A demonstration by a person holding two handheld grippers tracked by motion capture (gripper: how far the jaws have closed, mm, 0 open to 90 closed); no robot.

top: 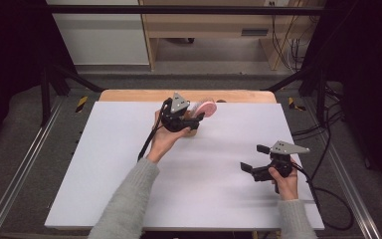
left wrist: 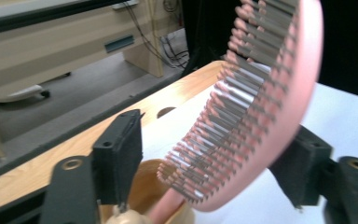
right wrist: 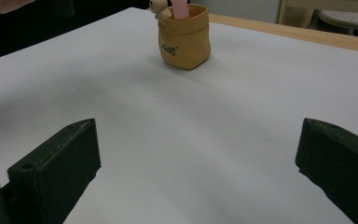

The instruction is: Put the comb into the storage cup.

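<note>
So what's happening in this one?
A person is standing a pink hairbrush handle-down in a small tan holder at the far side of the white table. The left gripper is around the brush head, its jaws apart with a gap on one side. The right gripper hangs open and empty over the table's near right.
</note>
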